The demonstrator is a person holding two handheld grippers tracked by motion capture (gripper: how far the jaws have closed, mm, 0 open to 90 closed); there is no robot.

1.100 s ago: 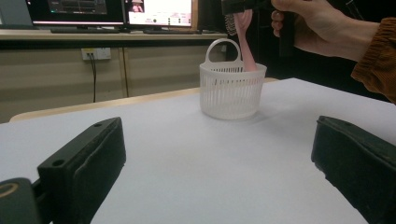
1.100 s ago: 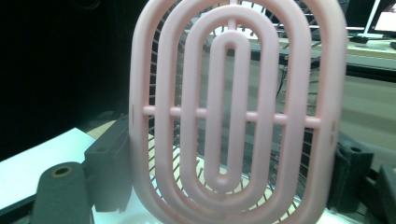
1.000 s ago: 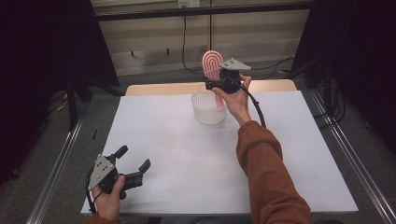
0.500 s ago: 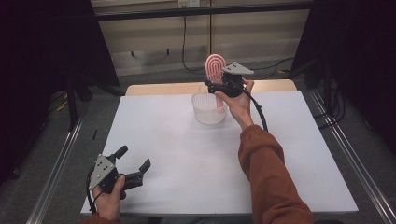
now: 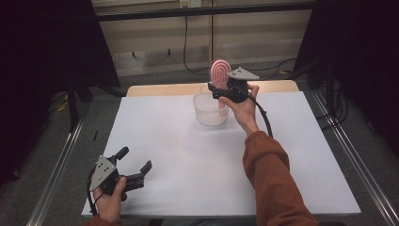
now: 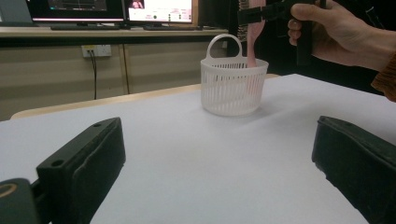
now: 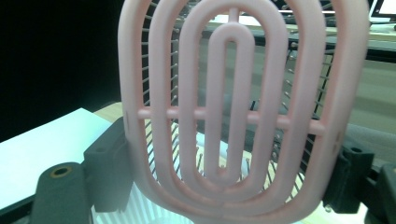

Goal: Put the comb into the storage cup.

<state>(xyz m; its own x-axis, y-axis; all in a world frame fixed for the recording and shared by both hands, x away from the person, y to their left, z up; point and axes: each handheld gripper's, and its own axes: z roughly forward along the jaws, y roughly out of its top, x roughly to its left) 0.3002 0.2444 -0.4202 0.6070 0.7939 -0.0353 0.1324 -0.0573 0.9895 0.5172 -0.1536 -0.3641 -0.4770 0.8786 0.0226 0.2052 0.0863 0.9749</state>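
My right arm is stretched forward across the white table [image 5: 188, 155], sleeve up to the wrist, hand raised above the far middle of the sheet. The right gripper [image 5: 225, 90] is held about level there, its jaws clamped on either side of a pink brush [image 5: 219, 71]. In the right gripper view the jaws sit against the outer edges of the brush's oval head [image 7: 224, 116], which has nested pink loops and thin bristles behind them.

The brush stands upright: long axis vertical, oval head at the top, lower end pointing down into the basket [image 5: 210, 110]. In the left gripper view the pink shaft [image 6: 252, 42] drops behind the basket's near rim.

The basket is white, round, slatted, with a small loop handle [image 6: 224, 44] standing up at its rim. Apart from the brush's lower end, I cannot tell what it holds.

My left hand [image 5: 110, 200] rests at the near left corner of the table. The left gripper [image 5: 134, 165] lies low there, jaws spread wide with nothing between them, pointing toward the basket, well apart from it.
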